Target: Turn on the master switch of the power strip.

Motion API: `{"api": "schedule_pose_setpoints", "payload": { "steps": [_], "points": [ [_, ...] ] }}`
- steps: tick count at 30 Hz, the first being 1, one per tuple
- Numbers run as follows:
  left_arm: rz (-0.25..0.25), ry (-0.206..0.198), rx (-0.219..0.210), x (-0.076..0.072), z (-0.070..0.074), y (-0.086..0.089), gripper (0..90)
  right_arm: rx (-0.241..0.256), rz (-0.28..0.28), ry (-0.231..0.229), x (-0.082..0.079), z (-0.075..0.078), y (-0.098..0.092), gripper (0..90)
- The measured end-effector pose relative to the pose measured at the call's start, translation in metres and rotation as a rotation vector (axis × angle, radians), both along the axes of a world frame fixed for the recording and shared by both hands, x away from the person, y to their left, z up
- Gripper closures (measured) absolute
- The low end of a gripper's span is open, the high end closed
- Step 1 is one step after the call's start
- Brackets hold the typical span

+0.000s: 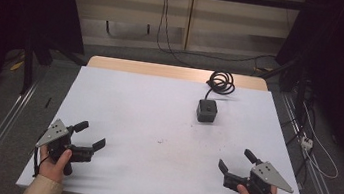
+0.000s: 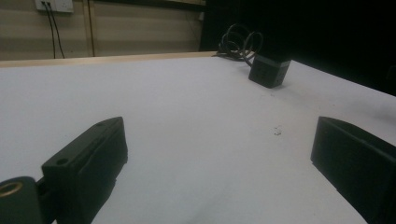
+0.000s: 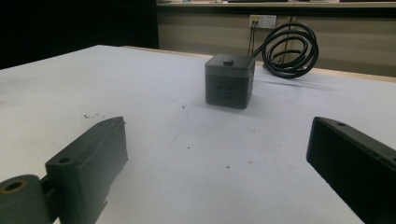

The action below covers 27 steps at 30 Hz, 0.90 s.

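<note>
on the table: left gripper (image 1: 90,135), right gripper (image 1: 236,159) wide open, empty | cube (image 3: 229,81) top button clear in right gripper view, perhaps sockets

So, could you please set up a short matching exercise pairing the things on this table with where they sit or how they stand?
Things:
1. black cube
2. coiled cable
3. left gripper
4. right gripper

Descriptions:
A. near right corner of the table, jaws apart
B. looped at the far edge, behind the cube
C. near left corner, jaws apart
D. standing right of centre, far half of the white surface

Pairs: 1-D, 2-B, 3-C, 4-A
</note>
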State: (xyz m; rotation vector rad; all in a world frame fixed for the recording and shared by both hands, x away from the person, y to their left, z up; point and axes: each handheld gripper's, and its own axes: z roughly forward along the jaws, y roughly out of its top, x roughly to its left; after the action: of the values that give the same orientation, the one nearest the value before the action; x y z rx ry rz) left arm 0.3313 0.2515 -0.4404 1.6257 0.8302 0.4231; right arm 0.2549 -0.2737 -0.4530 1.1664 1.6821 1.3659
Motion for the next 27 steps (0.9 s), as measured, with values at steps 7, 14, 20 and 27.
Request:
{"api": "schedule_pose_setpoints", "payload": {
  "steps": [7, 14, 20, 27],
  "points": [
    [-0.002, -0.002, 0.000, 0.000, 0.000, 0.000, 3.4, -0.014, 0.011, 0.017, 0.007, 0.001, 0.005, 4.8],
    [-0.006, -0.002, -0.012, 0.000, 0.001, -0.001, 3.4, -0.036, 0.011, 0.045, 0.028, 0.005, 0.014, 5.7],
    [-0.006, -0.002, -0.016, 0.000, 0.001, 0.001, 3.5, -0.037, 0.002, 0.055, 0.048, 0.009, 0.022, 6.7],
    [-0.009, 0.001, -0.019, 0.000, 0.000, 0.001, 3.5, -0.044, -0.012, 0.062, 0.063, 0.008, 0.029, 7.4]
  ]
}}
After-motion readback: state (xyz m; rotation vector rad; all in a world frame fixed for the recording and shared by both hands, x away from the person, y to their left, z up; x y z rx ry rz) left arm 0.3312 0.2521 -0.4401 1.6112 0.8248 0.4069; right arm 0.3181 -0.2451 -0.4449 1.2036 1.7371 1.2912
